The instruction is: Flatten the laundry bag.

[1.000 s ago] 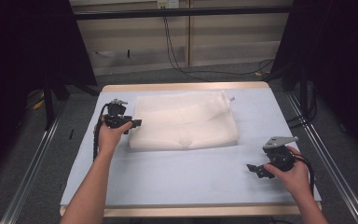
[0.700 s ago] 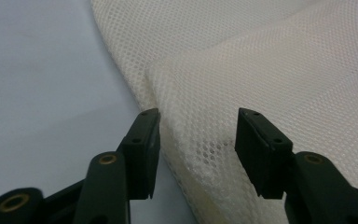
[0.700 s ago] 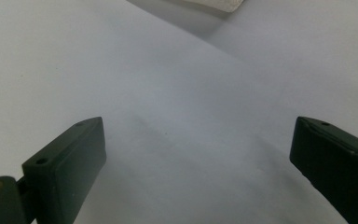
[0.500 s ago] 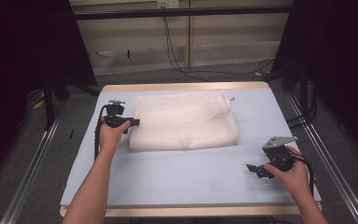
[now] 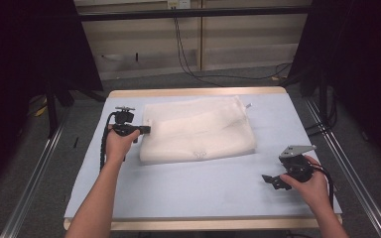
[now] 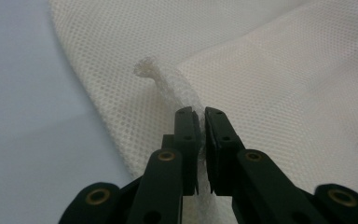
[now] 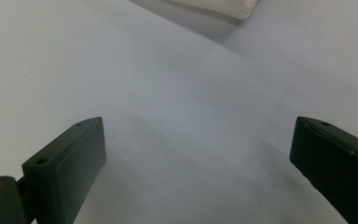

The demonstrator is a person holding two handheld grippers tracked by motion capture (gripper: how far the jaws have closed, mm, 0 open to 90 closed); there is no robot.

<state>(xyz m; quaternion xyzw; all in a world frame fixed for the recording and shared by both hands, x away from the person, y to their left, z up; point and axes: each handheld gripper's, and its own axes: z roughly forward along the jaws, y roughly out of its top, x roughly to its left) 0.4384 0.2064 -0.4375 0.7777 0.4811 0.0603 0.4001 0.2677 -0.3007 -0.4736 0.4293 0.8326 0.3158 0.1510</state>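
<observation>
- The left gripper (image 6: 199, 116) has its two black fingers (image 6: 186, 135) squeezed almost together, with a little fold of white net cloth pinched between them.
- The pinched bit rises ahead of the fingers and curls over at its top.
- That cloth is the edge of a big white mesh bag (image 5: 198, 130). Seen from above, the left gripper (image 5: 145, 130) sits at the bag's left edge, with the person's left hand (image 5: 118, 145) wrapped around it.
- The mesh bag (image 6: 279, 70) lies flat on the bench (image 5: 188, 191), in the middle toward the far side. It has tiny holes all over, and a small tab sticks out at its far right corner.
- The right gripper (image 7: 198, 154) has its fingers (image 7: 67, 161) spread wide apart, with nothing between them. Bare pale blue bench top (image 7: 177, 93) shows in the gap.
- From above, the right gripper (image 5: 270, 180) is low over the bench near the front right corner, held in the right hand (image 5: 310, 184), well apart from the bag.
- A grey three-cornered plate sits on top of it.
- A corner of the bag (image 7: 223, 7) peeks in far ahead of the right fingers.
</observation>
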